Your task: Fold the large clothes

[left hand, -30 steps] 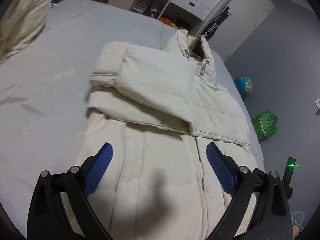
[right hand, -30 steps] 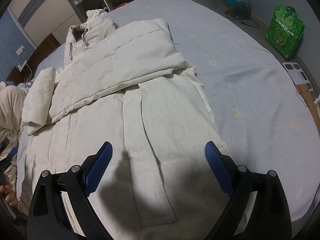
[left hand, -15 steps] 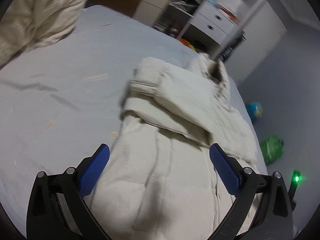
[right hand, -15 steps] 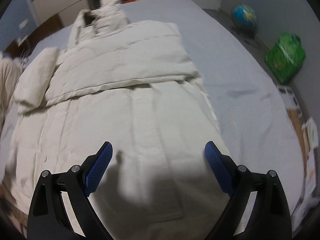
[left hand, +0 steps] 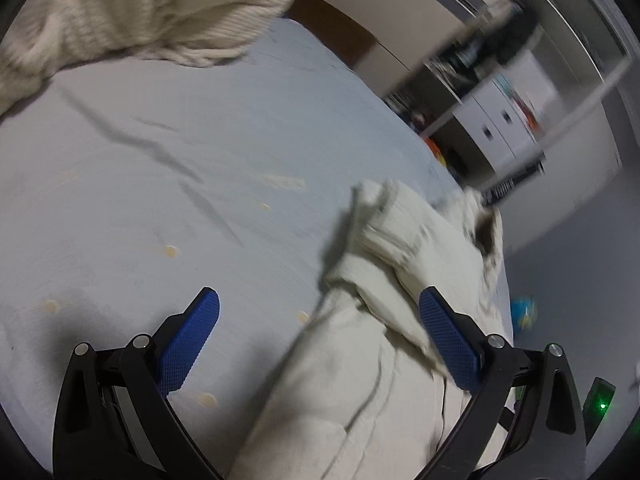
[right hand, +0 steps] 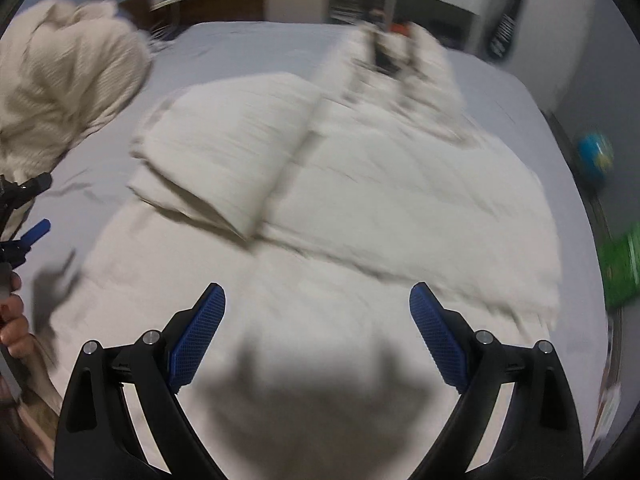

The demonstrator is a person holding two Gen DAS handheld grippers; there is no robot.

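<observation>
Coat (right hand: 360, 216) lies flat on the bed (left hand: 168, 184) w/ sleeves already folded across the chest, so I hold both jaws wide & empty, left hand-held gripper (left hand: 320, 340) over the coat's left edge, right hand-held gripper (right hand: 318, 336) over the lower body, prob. for the hem fold.

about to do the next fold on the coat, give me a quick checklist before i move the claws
1. Left claw open and empty: ok.
2. Right claw open and empty: ok.
3. Sleeves folded across the coat: ok.
4. Left claw over the coat's side edge: ok, bed sheet under one finger.
5. Knit blanket apart from the coat: ok.
6. Hem lying flat: cannot tell, out of view and blurred.
</observation>
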